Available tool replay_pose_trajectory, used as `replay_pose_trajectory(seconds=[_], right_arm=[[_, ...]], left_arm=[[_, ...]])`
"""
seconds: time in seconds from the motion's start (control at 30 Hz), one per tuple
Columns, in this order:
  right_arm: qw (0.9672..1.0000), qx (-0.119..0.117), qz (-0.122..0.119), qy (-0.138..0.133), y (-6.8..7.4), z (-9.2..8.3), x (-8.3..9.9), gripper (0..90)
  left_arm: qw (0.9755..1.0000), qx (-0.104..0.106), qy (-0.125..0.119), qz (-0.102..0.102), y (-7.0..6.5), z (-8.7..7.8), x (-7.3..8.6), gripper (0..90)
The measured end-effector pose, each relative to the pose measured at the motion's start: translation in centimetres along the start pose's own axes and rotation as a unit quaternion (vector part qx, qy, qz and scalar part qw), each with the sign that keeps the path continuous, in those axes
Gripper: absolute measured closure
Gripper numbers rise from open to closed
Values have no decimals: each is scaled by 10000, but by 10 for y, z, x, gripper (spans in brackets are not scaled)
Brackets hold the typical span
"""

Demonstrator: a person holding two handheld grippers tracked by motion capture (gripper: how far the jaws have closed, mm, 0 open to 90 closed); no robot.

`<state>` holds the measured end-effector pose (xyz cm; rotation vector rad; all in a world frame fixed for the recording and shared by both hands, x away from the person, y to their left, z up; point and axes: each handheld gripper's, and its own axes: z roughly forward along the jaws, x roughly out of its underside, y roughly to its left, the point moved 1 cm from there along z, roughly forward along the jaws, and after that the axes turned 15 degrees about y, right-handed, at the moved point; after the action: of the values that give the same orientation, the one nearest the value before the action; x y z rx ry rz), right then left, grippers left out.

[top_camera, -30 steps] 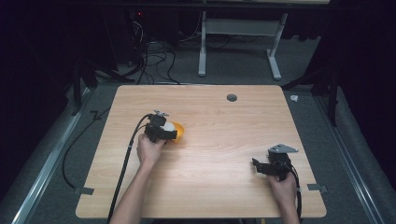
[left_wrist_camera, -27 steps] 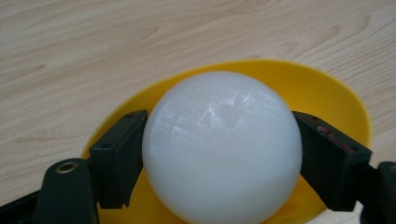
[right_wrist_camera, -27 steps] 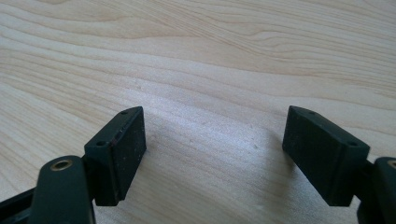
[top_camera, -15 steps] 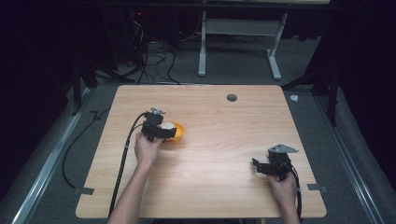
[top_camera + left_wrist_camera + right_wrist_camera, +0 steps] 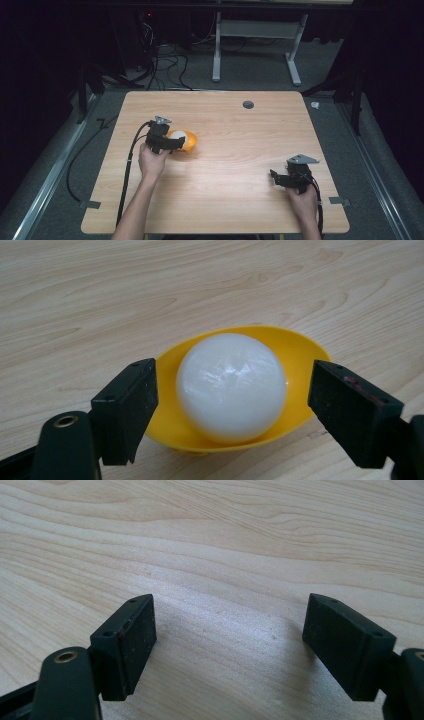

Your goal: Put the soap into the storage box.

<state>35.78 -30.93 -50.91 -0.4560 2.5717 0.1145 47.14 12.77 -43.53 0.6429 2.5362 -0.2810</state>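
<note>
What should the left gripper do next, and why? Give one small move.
Probably close the left gripper on the white ball. Its jaws stand open on either side of the ball, not touching it, and the ball sits in the yellow bowl on the table. The right gripper rests open, far off.

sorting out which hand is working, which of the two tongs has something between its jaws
The left tongs: their open jaws flank the white ball in the yellow bowl. The right tongs are open over bare table.
</note>
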Motion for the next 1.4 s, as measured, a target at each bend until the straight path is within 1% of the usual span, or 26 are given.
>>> replay_pose_trajectory(seconds=[0.03,0.17,0.27,0.4,0.53,0.6,0.67,0.7,0.73,0.77,0.83,1.03,1.13,1.27,1.4], right_arm=[[10000,0,-3,8,0,0,0,223],[10000,3,-5,10,0,0,0,223],[10000,3,-3,12,0,0,0,223],[10000,6,-11,10,0,0,0,223],[10000,6,-12,10,0,0,0,223],[10000,11,-15,10,0,0,0,223],[10000,10,-17,10,0,0,0,223],[10000,11,-15,11,0,0,0,223],[10000,12,-20,11,0,0,0,223],[10000,13,-18,10,0,0,0,222],[10000,14,-19,12,0,0,0,223],[10000,16,-16,1,0,0,0,222],[10000,13,-24,0,0,0,0,223],[10000,17,-25,1,0,0,0,223],[10000,17,-20,8,0,0,0,223]], left_arm=[[10000,-55,-24,7,0,-2,1,209],[9999,-102,-45,-6,3,-9,5,209],[9999,-115,-80,12,4,-13,8,209],[9998,-130,-153,-44,6,-18,12,209],[9996,-93,-225,-142,9,-22,17,208],[9996,-7,-236,-180,10,-25,19,208],[9996,-123,-208,-115,9,-28,21,206],[9997,-129,-196,-69,8,-29,22,207],[9998,-70,-187,-62,8,-31,23,206],[9998,-58,-193,-55,8,-32,23,204],[9997,-83,-226,-31,7,-35,24,205],[9996,-45,-295,-9,4,-42,29,205],[9995,-42,-303,-71,6,-43,34,205],[9993,23,-336,-180,9,-44,40,206],[9991,34,-377,-177,8,-46,44,206]])
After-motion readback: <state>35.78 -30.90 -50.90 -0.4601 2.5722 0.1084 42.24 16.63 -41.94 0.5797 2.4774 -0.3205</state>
